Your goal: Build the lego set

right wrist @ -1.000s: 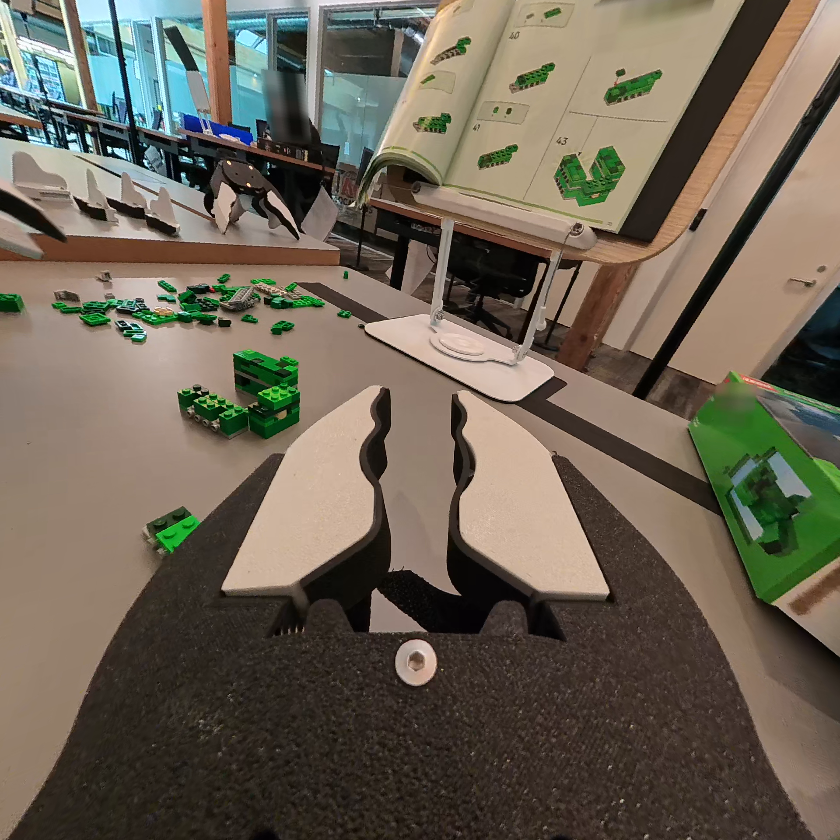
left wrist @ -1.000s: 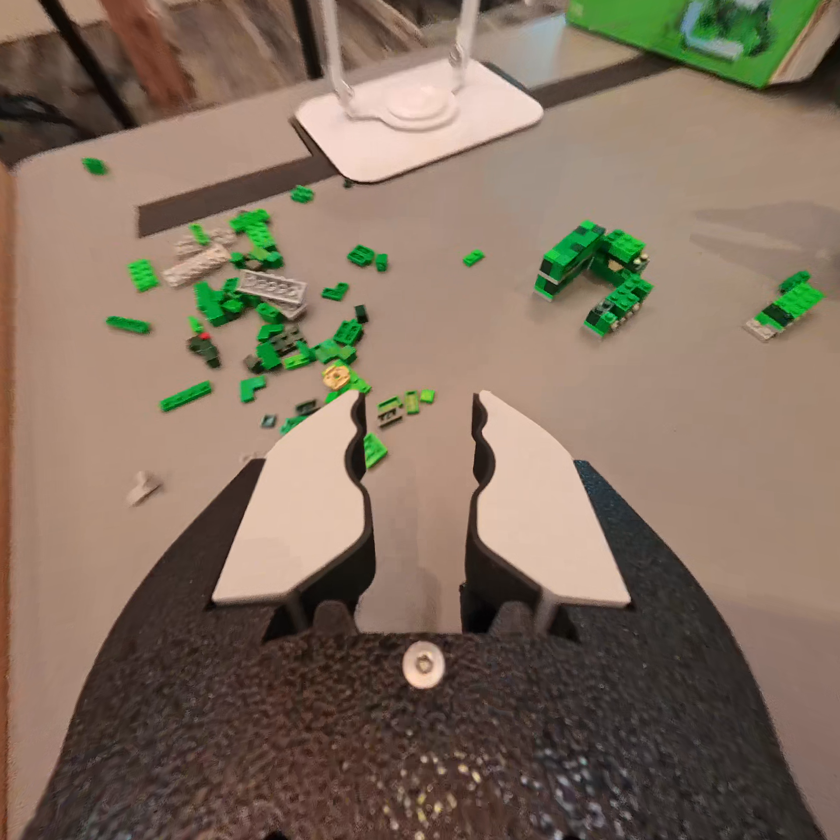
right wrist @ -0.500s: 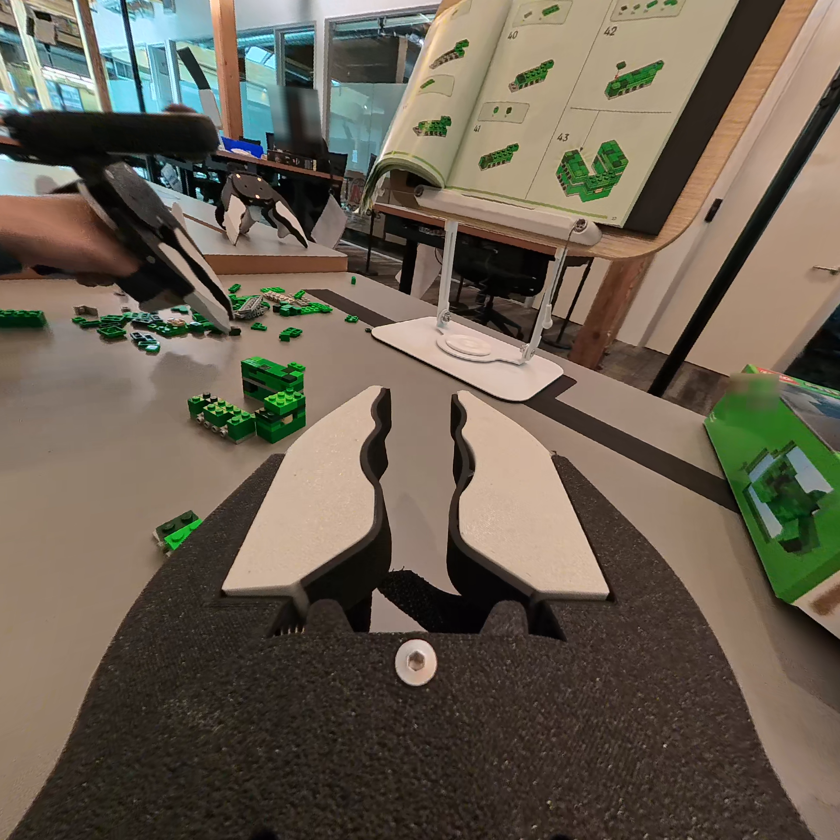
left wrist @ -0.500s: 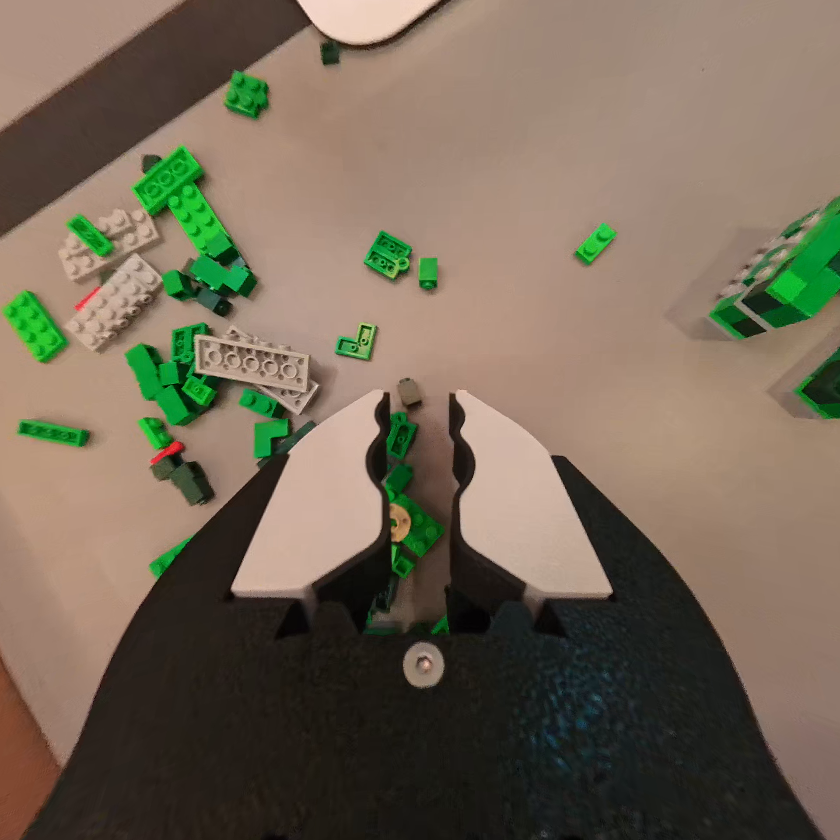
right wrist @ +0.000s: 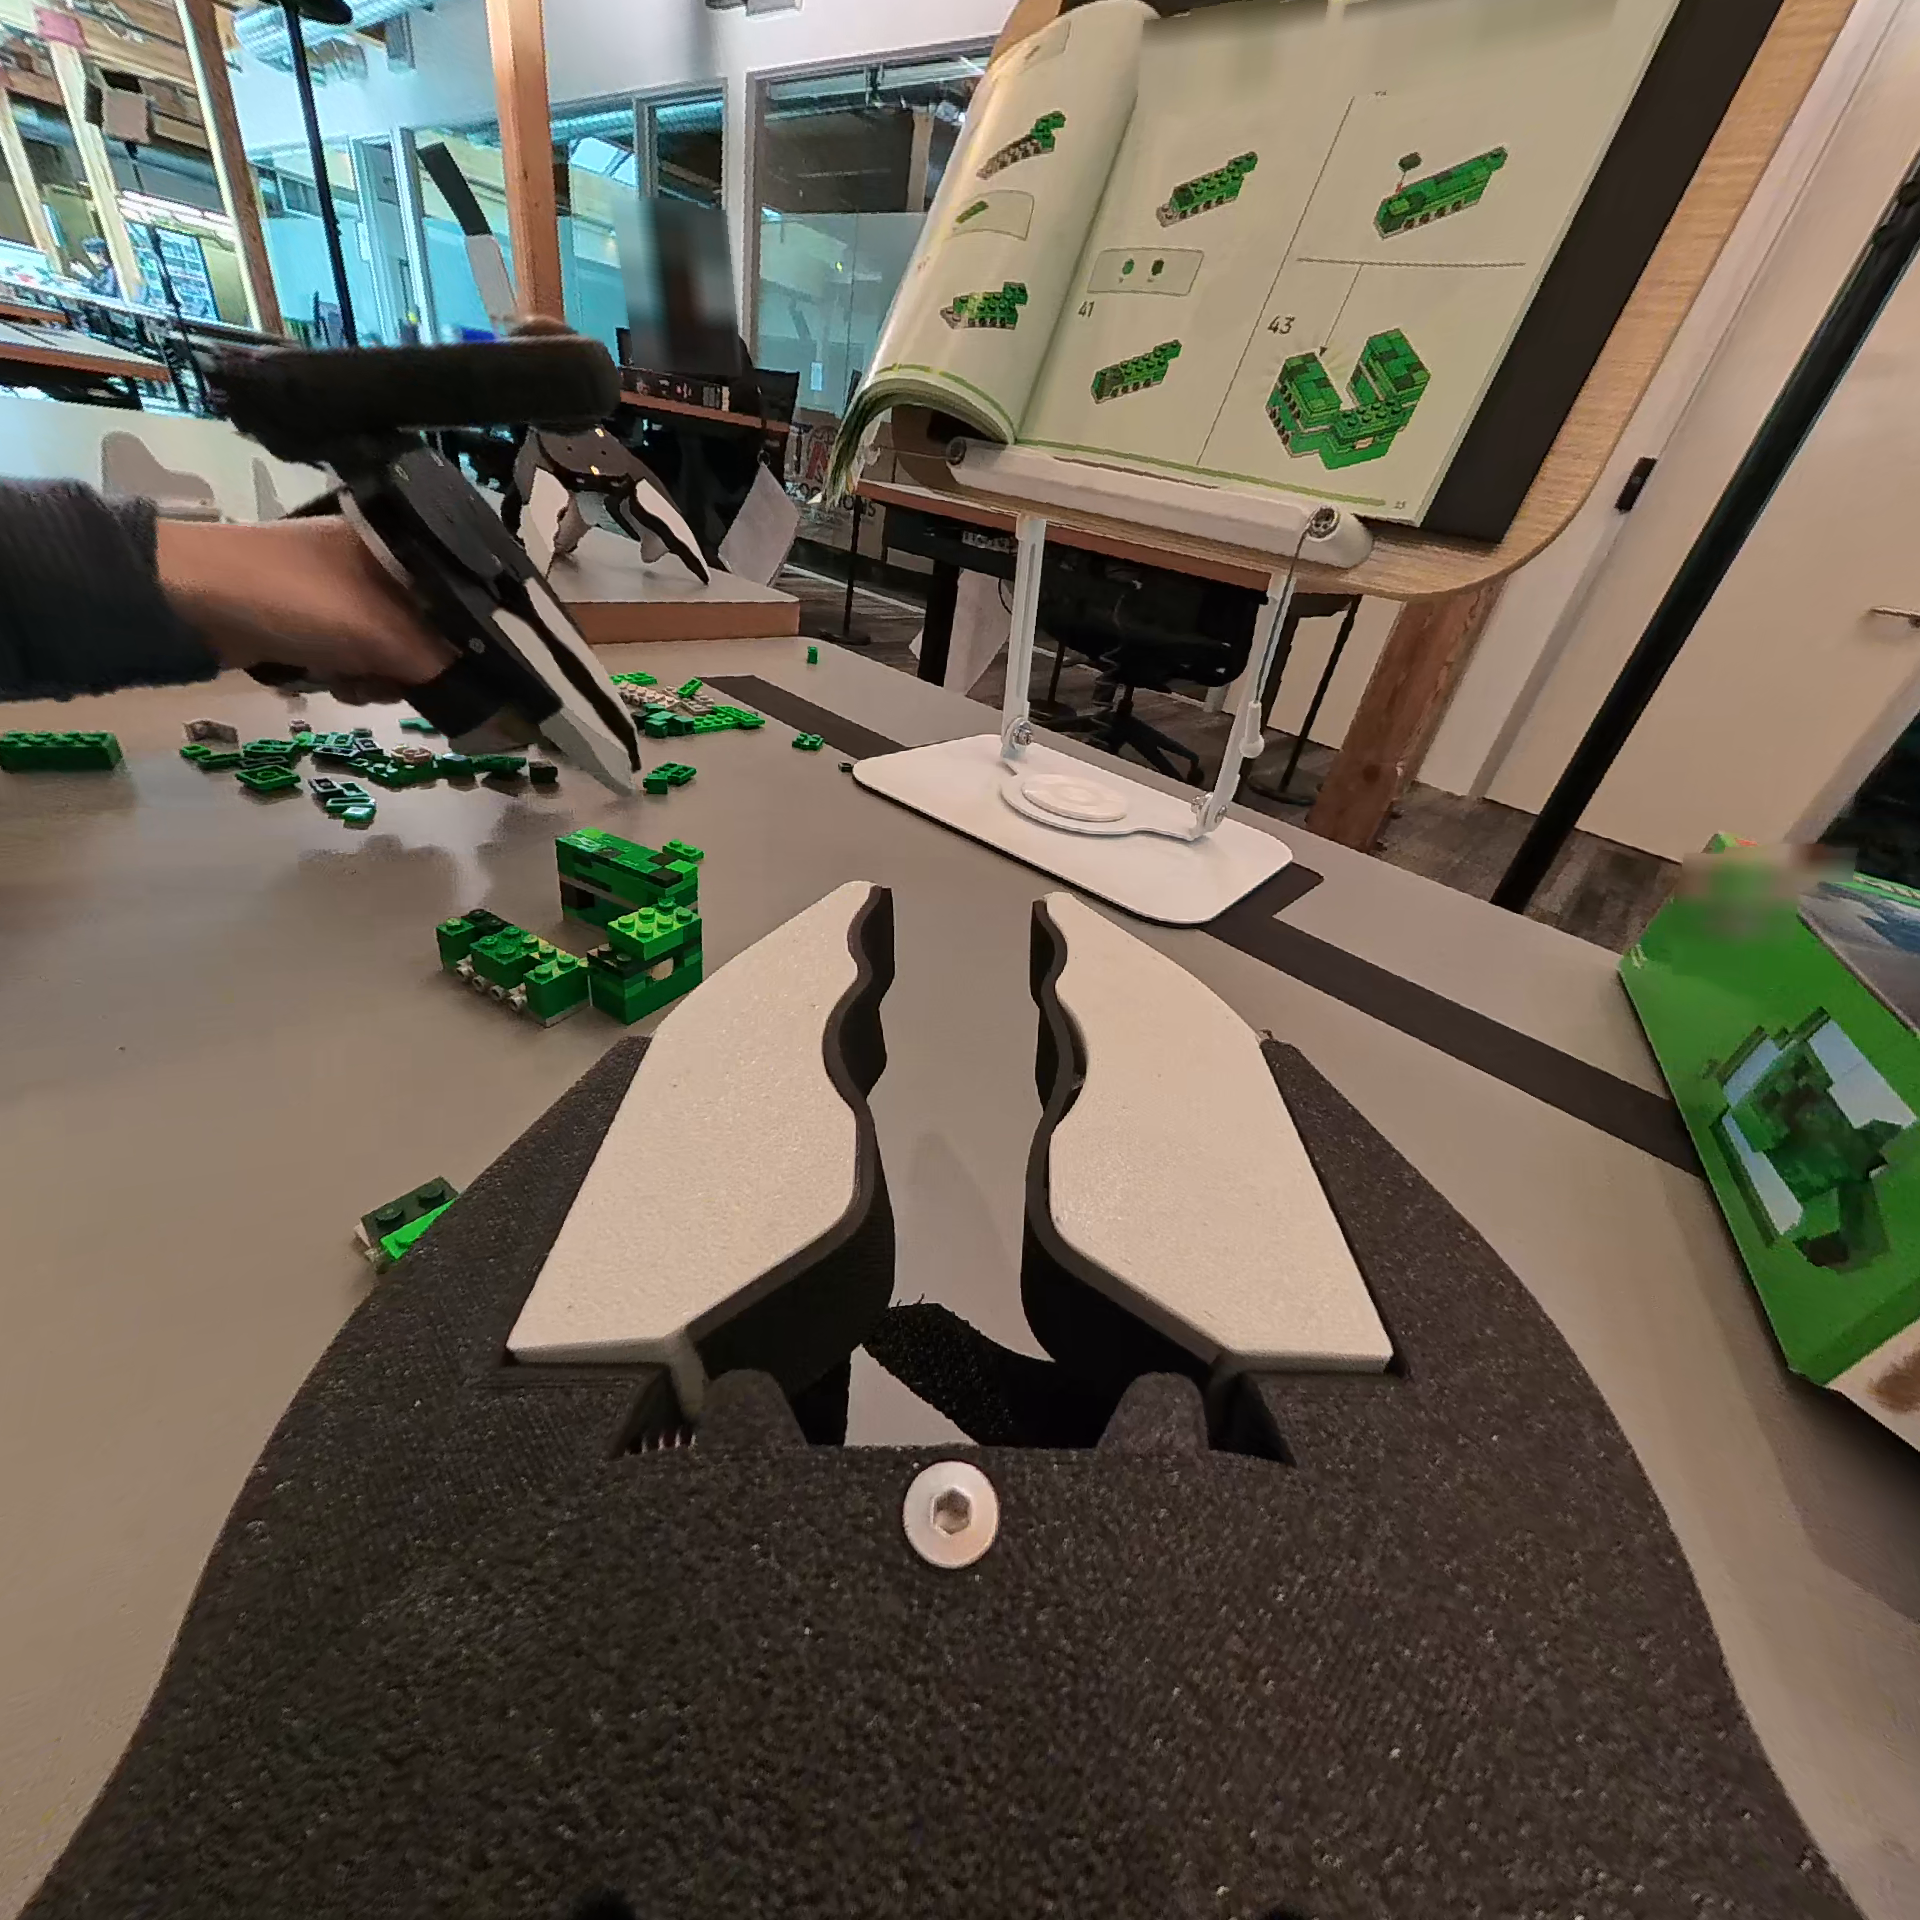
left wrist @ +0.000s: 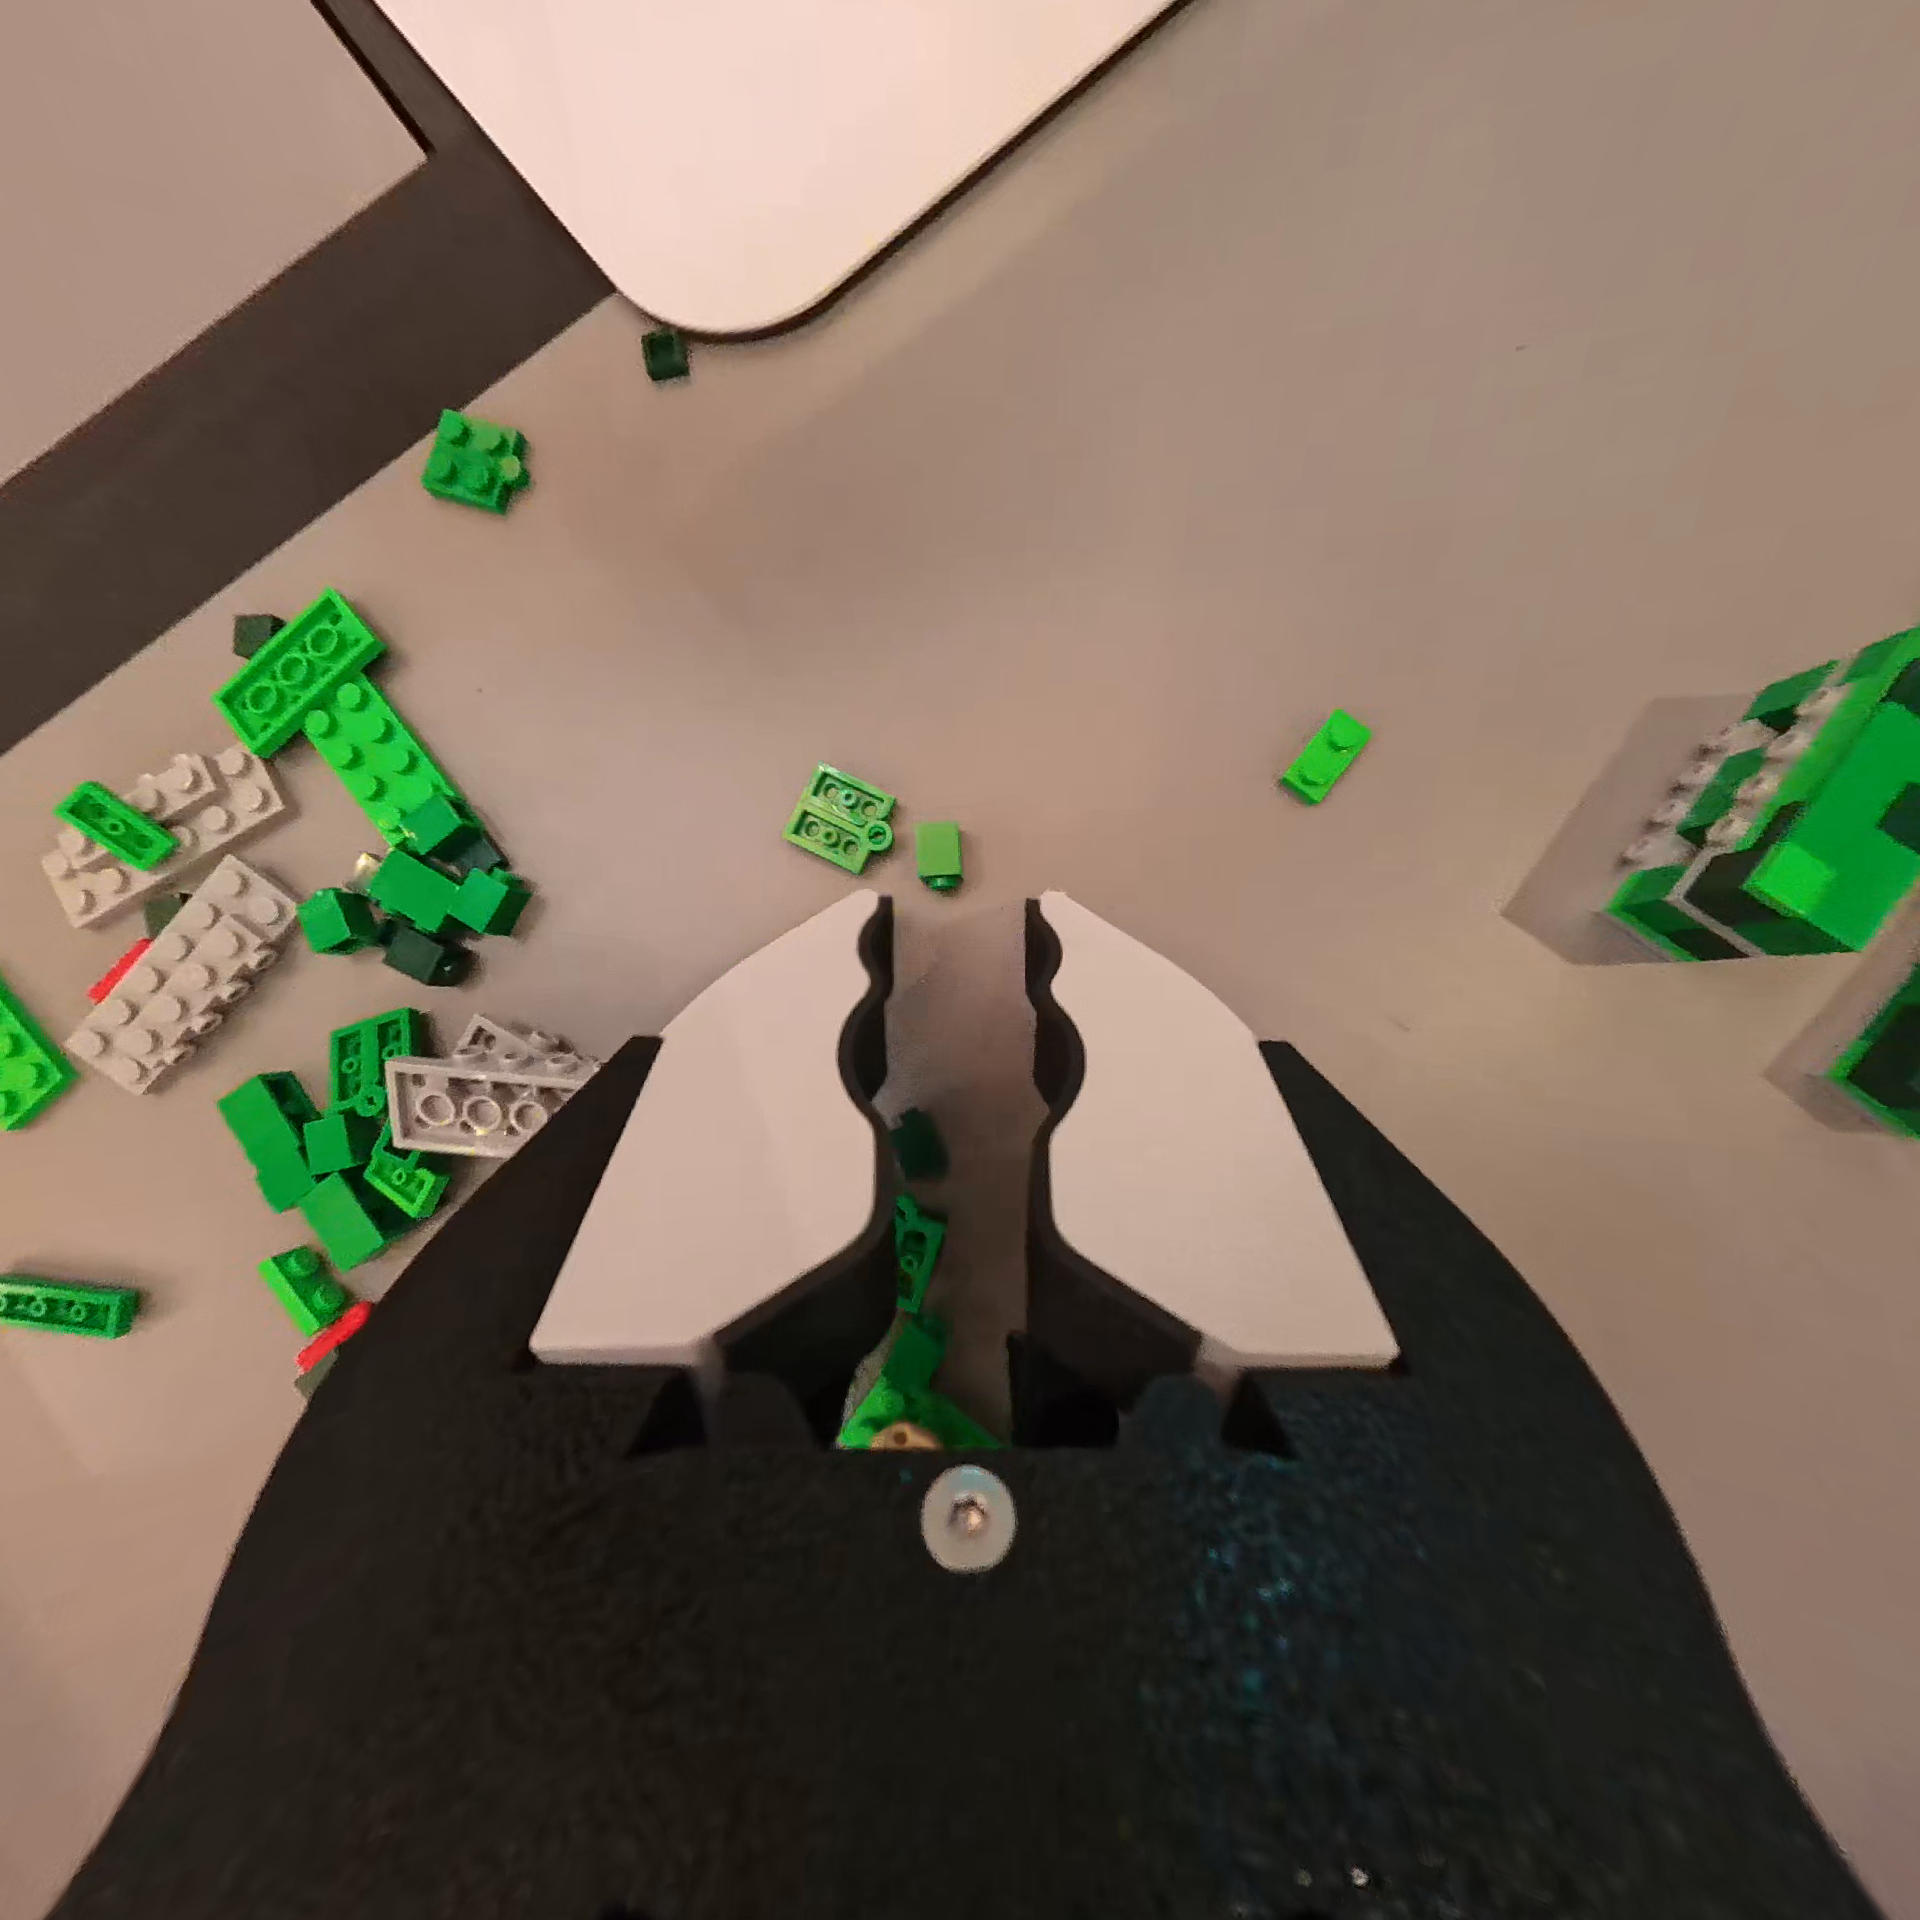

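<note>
Lego pieces (left wrist: 343, 935) lie scattered left of the left gripper (left wrist: 956, 914), whose jaws stand slightly apart, empty, over the grey table (left wrist: 1195, 540). Right of its tips sits the green half-built model (left wrist: 1787, 842). The right gripper (right wrist: 961, 914) hovers spread and empty, model (right wrist: 613, 925) ahead-left, instruction booklet (right wrist: 1247, 260) beyond.

Left hand-held gripper (left wrist: 958, 914) now lower, further forward over the loose bricks (left wrist: 312, 987), jaws narrower.

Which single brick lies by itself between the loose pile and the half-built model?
Start at the white stand base on the grey table. Toward the half-built green model lies a small bright green plate with two studs. It touches no other piece, unlike the heaped loose bricks.
</note>
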### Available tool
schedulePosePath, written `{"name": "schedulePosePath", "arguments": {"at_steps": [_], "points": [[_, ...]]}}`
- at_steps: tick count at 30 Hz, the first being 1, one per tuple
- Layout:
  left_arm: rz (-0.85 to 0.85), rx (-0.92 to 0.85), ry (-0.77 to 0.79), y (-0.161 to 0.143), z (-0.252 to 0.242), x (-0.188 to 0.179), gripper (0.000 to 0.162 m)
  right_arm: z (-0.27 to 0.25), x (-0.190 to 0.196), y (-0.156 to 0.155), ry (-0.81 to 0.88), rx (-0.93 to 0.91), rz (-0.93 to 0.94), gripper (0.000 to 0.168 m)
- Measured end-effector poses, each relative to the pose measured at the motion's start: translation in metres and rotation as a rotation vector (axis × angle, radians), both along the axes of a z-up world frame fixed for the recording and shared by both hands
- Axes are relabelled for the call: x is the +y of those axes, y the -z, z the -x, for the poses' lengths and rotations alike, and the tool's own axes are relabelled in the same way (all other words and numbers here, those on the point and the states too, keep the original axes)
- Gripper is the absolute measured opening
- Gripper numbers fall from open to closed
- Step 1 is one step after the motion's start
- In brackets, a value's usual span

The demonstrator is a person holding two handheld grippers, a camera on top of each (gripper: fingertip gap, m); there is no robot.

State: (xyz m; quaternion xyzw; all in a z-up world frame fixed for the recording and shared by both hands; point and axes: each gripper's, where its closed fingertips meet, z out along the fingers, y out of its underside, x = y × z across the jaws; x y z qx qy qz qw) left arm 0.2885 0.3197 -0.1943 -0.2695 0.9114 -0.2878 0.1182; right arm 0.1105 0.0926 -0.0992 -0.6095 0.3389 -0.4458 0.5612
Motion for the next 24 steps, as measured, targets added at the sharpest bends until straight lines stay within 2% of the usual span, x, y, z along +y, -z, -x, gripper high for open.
{"name": "schedulePosePath", "arguments": {"at_steps": [7,8,10,14,20,24], "points": [[0.075,0.043,-0.034,0.002,-0.004,-0.006,0.025,-0.001,-0.001,0.0,-0.002,0.004,-0.007,0.024],[0.069,0.042,-0.035,0.004,-0.005,-0.006,0.024,-0.001,-0.001,0.0,-0.002,0.004,-0.007,0.024],[0.073,0.03,-0.029,0.004,-0.006,-0.008,0.007,-0.001,-0.001,0.0,-0.002,0.003,-0.007,0.024],[0.109,-0.028,0.011,-0.009,0.01,-0.006,0.007,-0.001,-0.001,0.0,-0.002,0.001,-0.009,0.024],[0.353,-0.236,0.15,-0.064,0.097,0.009,0.007,-0.001,0.0,0.0,-0.011,0.002,-0.011,0.024],[0.415,-0.418,0.217,-0.083,0.153,0.016,0.007,0.001,0.013,0.001,-0.051,0.019,0.026,0.018]]}}
